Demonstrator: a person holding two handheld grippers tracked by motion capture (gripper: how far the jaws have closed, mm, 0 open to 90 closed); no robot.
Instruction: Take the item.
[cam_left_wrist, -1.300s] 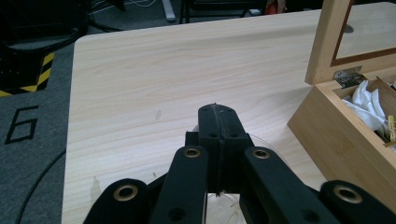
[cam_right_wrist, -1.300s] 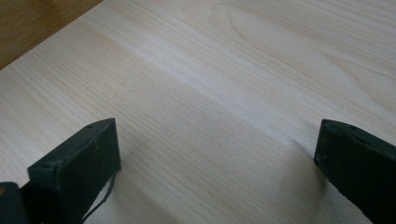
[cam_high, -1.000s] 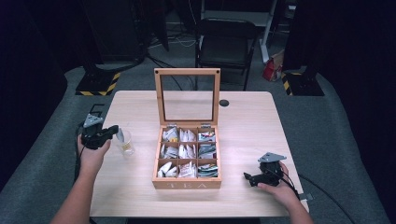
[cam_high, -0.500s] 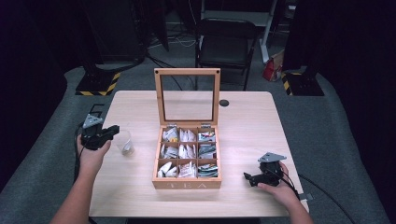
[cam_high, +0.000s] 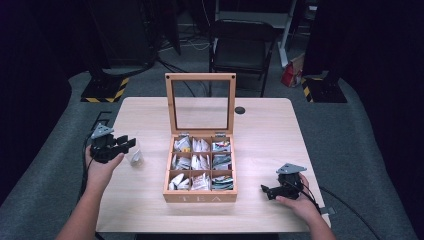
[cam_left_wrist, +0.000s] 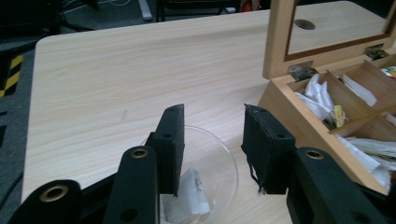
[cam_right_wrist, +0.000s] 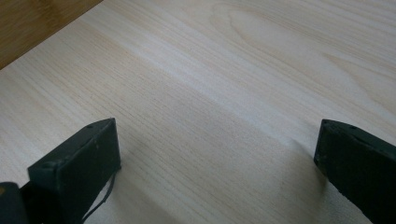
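A wooden tea box (cam_high: 200, 198) stands open in the middle of the table, its glass lid (cam_high: 200, 76) upright and its compartments full of tea bags (cam_high: 200, 162). Left of it stands a small clear glass (cam_high: 135, 157). My left gripper (cam_high: 130, 144) hovers at that glass. In the left gripper view its jaws (cam_left_wrist: 212, 112) have just been opening and stand apart over the glass rim (cam_left_wrist: 223, 148). A white tea bag (cam_left_wrist: 194, 198) lies loose inside the glass, below the pads. My right gripper (cam_high: 265, 190) rests open near the front right of the table, with bare wood between its jaws (cam_right_wrist: 217, 126).
The box's near side wall (cam_left_wrist: 299, 119) is close on the right in the left gripper view. A round black grommet (cam_high: 240, 110) sits in the tabletop behind the box. A black chair (cam_high: 242, 47) stands beyond the far edge of the table.
The left gripper's jaws were together over the glass and now stand apart. The right hand has not moved.
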